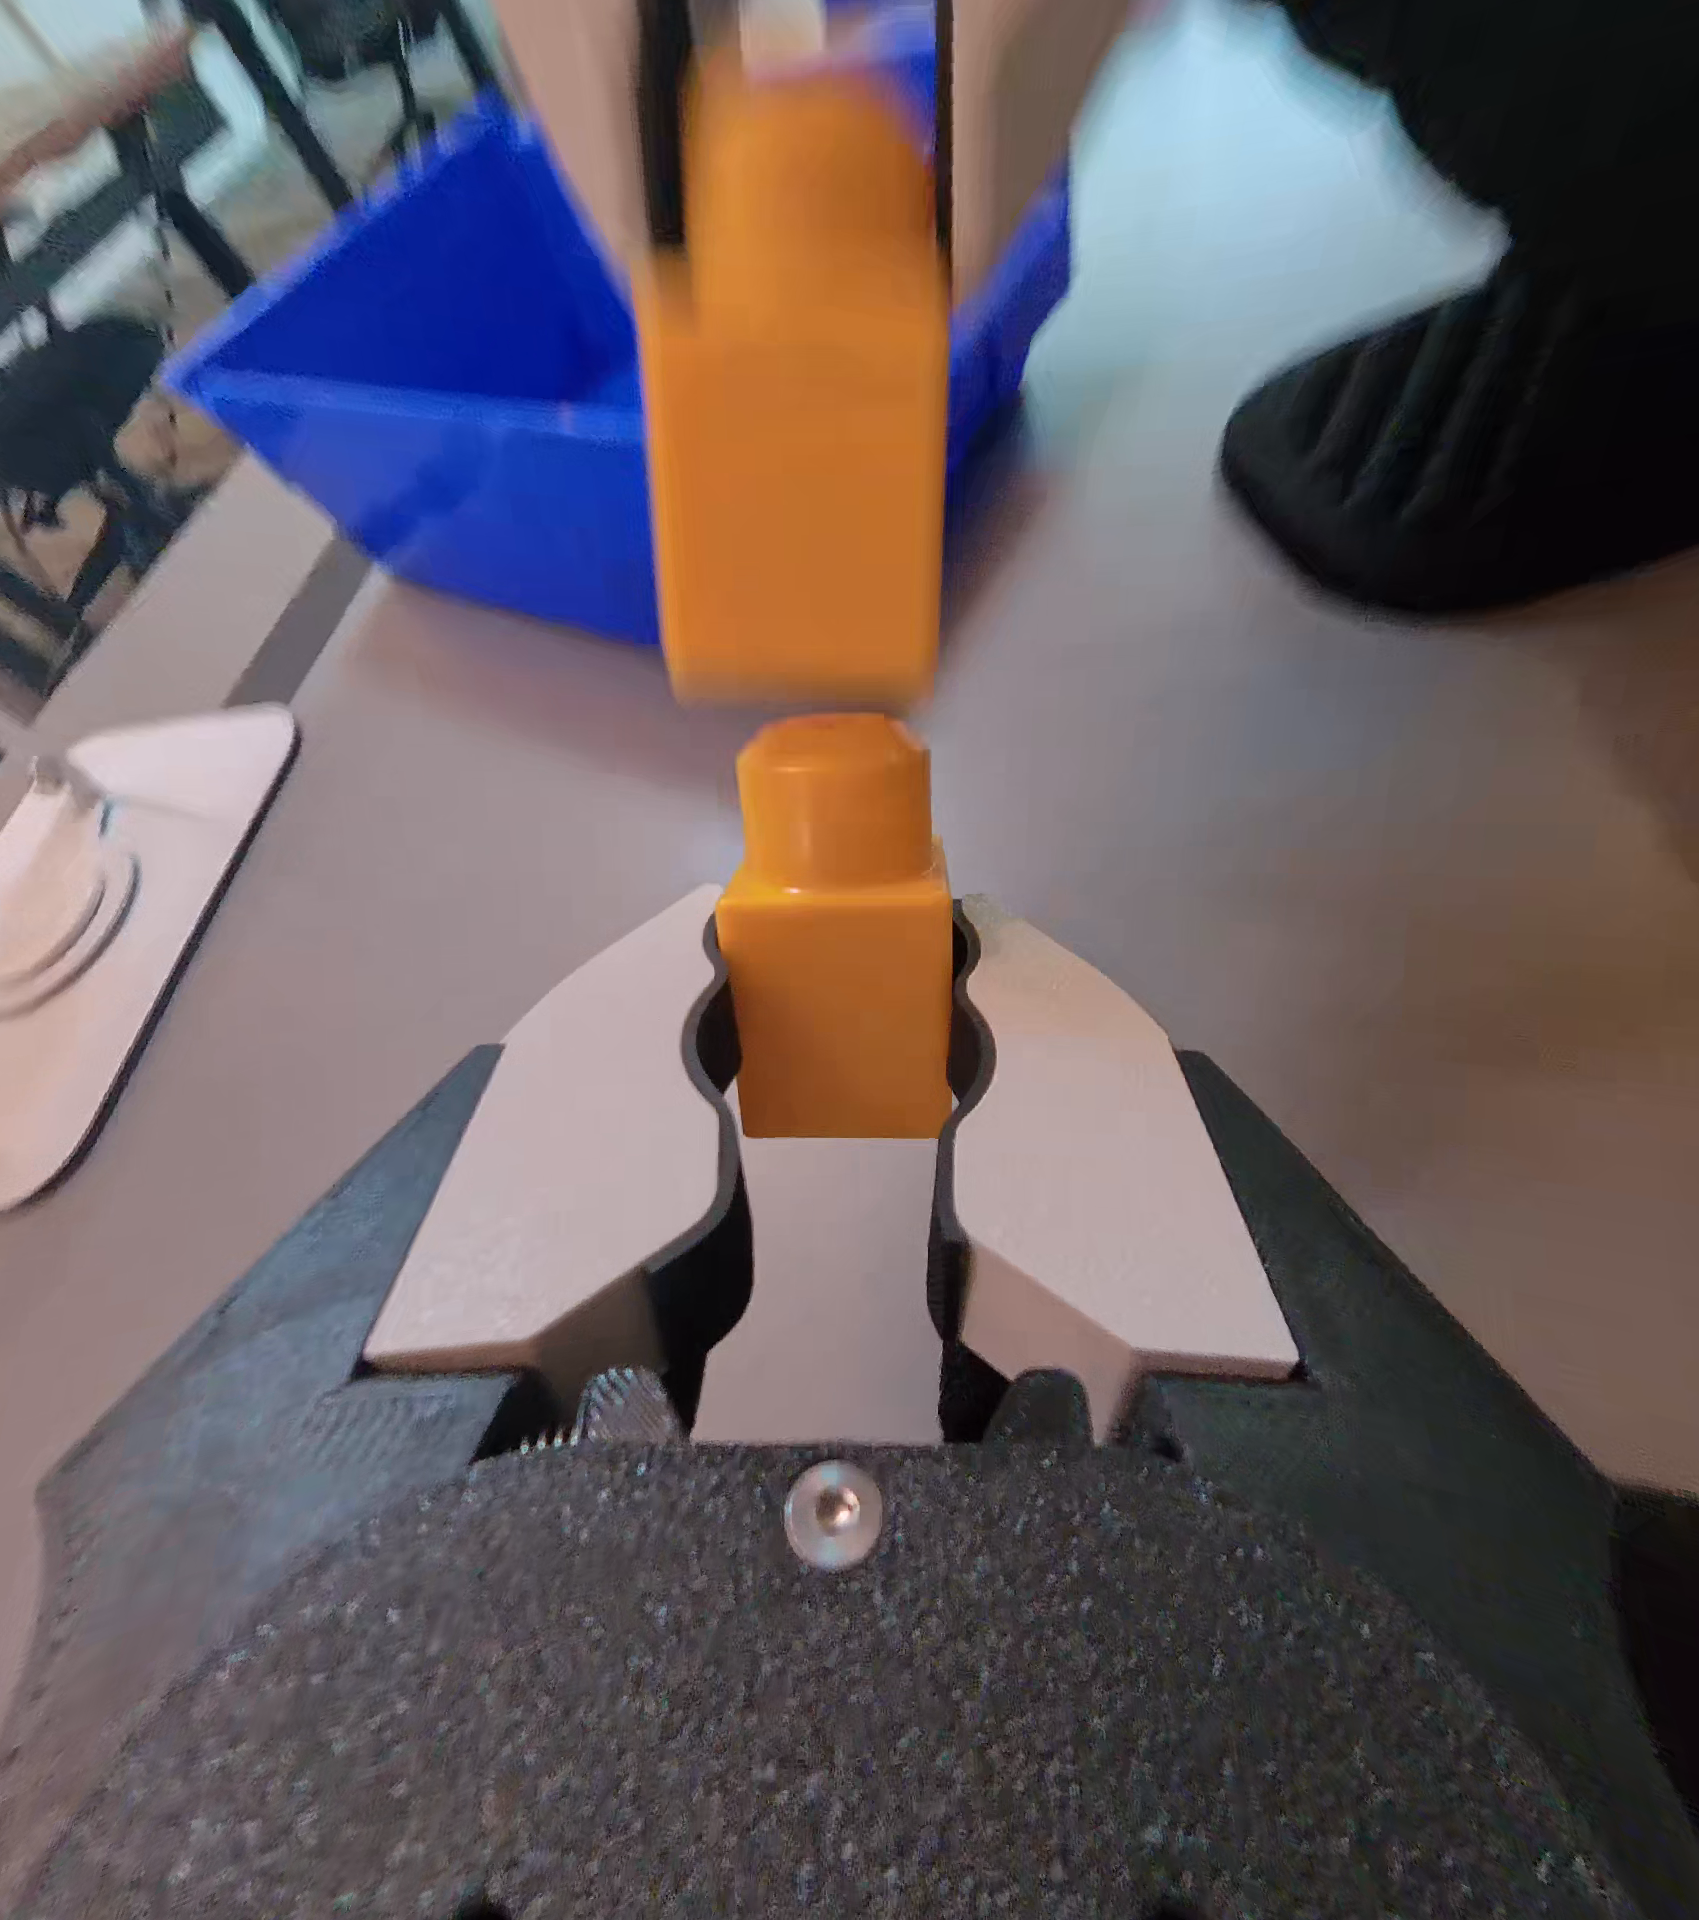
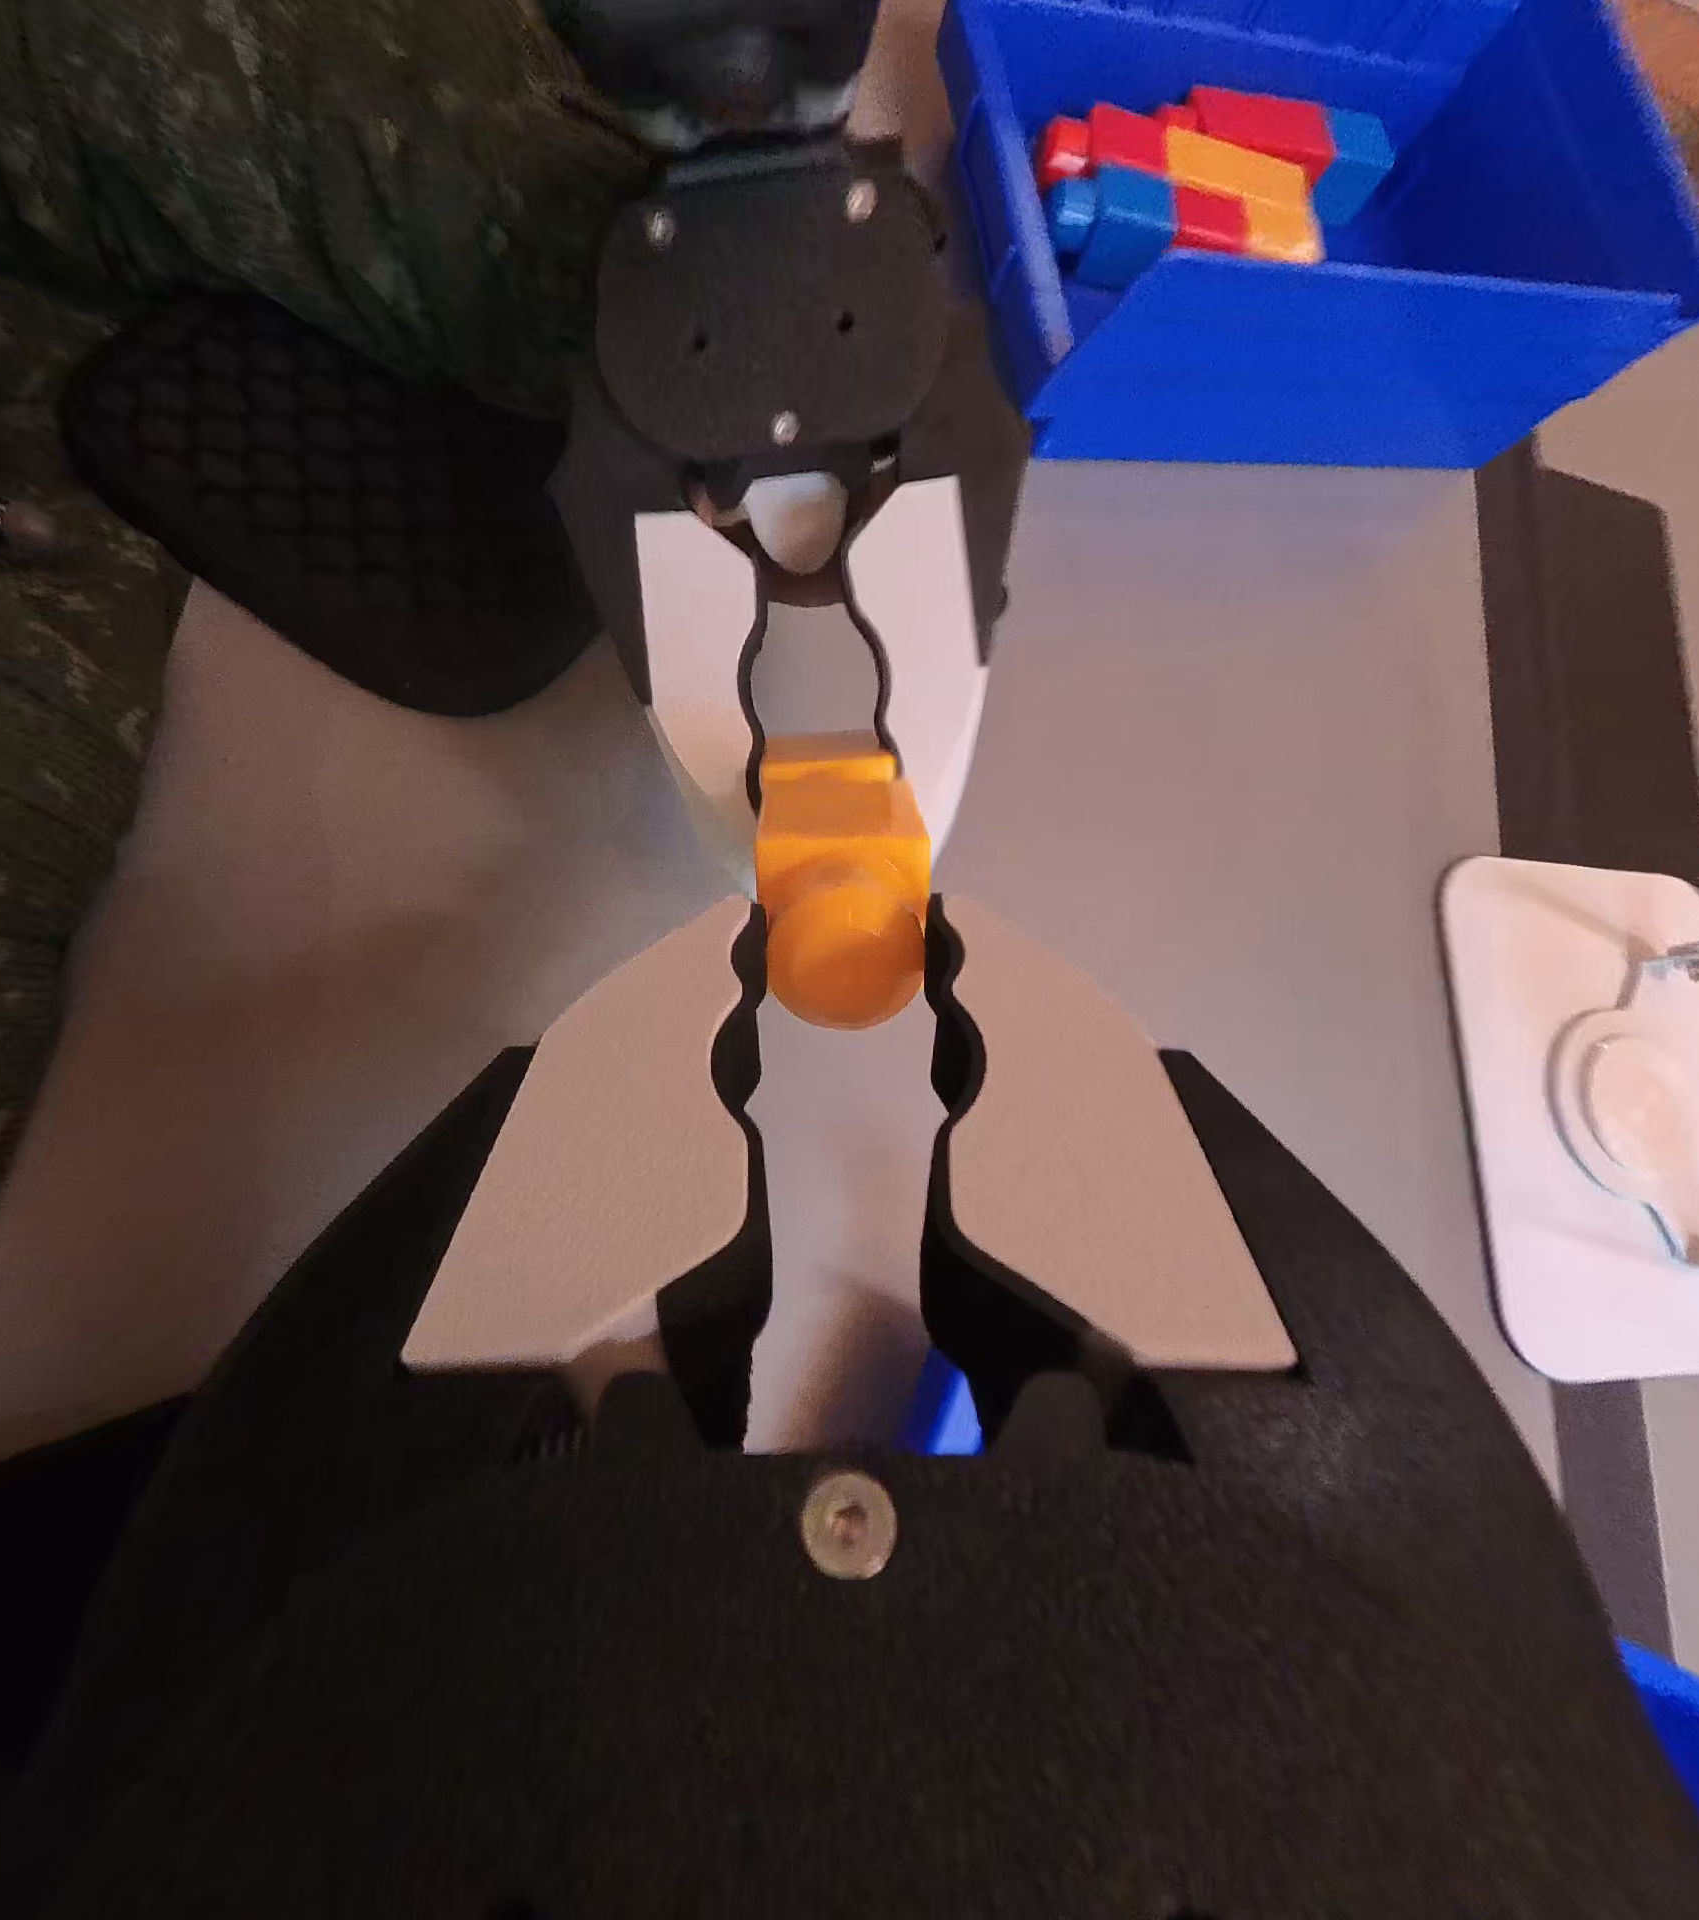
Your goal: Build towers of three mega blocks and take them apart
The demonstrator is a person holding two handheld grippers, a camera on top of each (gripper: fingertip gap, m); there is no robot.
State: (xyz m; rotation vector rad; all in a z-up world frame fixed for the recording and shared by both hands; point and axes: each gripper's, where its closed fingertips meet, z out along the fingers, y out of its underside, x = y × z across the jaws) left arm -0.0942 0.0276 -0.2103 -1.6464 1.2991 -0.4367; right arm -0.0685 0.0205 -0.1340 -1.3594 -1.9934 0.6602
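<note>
Two orange blocks meeting stud to socket, one in each hand-held gripper.

My left hand-held gripper (image 1: 837, 1013) is clamped on one orange block (image 1: 837, 1023), stud pointing to 12 o'clock; my right hand-held gripper (image 2: 843, 961) grips a second orange block (image 2: 843, 894) just above it, a sliver apart or barely touching, blurred. I judge this the join or split of a tower's first pair; next I must keep stud and socket in line. I count two orange blocks in hand, one blue bin (image 2: 1344, 353) of several loose blocks at 1 o'clock on the desk (image 2: 1240, 727), and one white plate (image 2: 1510, 1247) at 3 o'clock.
</note>
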